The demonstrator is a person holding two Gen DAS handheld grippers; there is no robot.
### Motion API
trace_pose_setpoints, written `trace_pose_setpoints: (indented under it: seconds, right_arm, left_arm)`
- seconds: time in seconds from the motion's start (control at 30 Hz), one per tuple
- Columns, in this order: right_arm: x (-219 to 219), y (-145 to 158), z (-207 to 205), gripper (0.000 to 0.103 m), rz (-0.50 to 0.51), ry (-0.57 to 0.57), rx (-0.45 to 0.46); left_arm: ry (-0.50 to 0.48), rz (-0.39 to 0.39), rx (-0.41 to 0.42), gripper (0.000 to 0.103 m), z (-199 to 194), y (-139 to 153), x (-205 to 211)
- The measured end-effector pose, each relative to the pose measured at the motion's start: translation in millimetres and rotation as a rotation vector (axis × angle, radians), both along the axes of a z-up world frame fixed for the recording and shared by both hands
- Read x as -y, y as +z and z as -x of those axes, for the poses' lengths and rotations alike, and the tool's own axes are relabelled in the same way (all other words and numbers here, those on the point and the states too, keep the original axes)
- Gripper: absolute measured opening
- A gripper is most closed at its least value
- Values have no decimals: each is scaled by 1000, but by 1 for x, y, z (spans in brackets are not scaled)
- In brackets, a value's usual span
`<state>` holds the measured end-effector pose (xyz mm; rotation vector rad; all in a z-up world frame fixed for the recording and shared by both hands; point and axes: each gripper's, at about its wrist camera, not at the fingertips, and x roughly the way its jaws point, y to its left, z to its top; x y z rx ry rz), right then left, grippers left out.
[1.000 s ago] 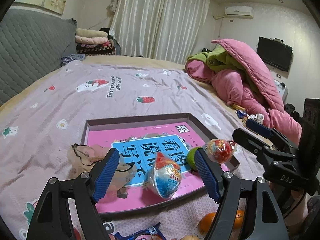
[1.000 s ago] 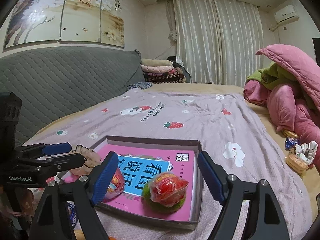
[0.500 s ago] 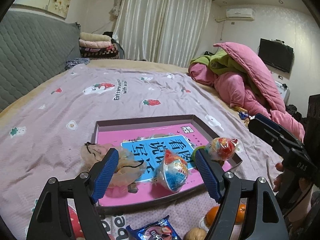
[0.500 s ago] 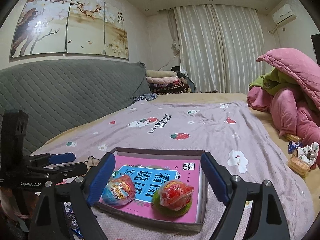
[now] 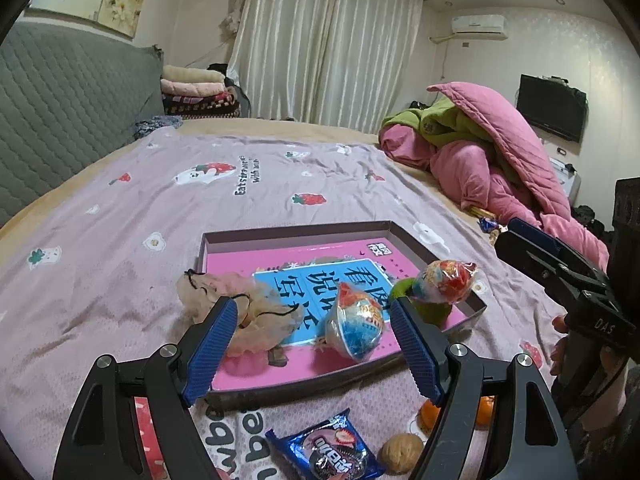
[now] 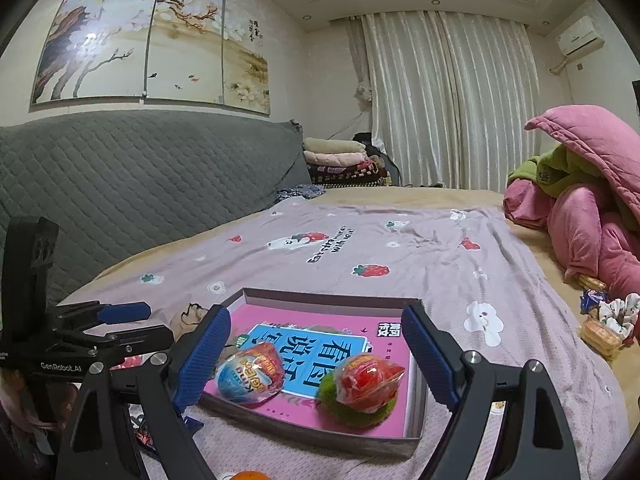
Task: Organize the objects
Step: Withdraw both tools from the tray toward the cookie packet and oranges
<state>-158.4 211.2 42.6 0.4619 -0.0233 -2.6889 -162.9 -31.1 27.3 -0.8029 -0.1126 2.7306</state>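
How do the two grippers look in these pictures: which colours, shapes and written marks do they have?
Both are alike: black frames with silver round screws and triangular cut-outs, and two long fingers faced with ribbed blue pads. The left gripper shows the white lettering "GenRobot.AI" on its side in the right wrist view. The right gripper shows the white letters "DAS" on its side in the left wrist view. No cables show.

A shallow box [image 5: 296,231] lies on the bed [image 5: 120,216], holding a book and wrapped sweets.
In the box, a book [image 5: 320,280] lies flat; two wrapped eggs [image 5: 356,326] [image 5: 446,282] rest on it, a hair net [image 5: 240,312] drapes over its left rim. Before the box lie a snack packet [image 5: 332,452], a walnut [image 5: 400,452] and oranges [image 5: 430,416]. Bedding [image 5: 500,168] is heaped at far right.
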Motion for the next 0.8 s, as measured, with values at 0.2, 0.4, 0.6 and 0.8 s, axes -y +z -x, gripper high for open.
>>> trace_pose_setpoints:
  seconds: [0.2, 0.4, 0.6, 0.8]
  right_arm:
    - [5, -2, -1, 87, -9, 16, 11]
    - [11, -4, -5, 87, -33, 35, 12]
    - [18, -8, -8, 87, -62, 56, 26]
    - [23, -12, -12, 87, -85, 75, 37]
  left_arm:
    - [3, 0, 17, 80, -2, -4, 1]
    - [-3, 12, 43, 80, -5, -10, 0]
    - [-2, 25, 77, 80, -7, -18, -2]
    - [-3, 45, 108, 80, -8, -25, -4]
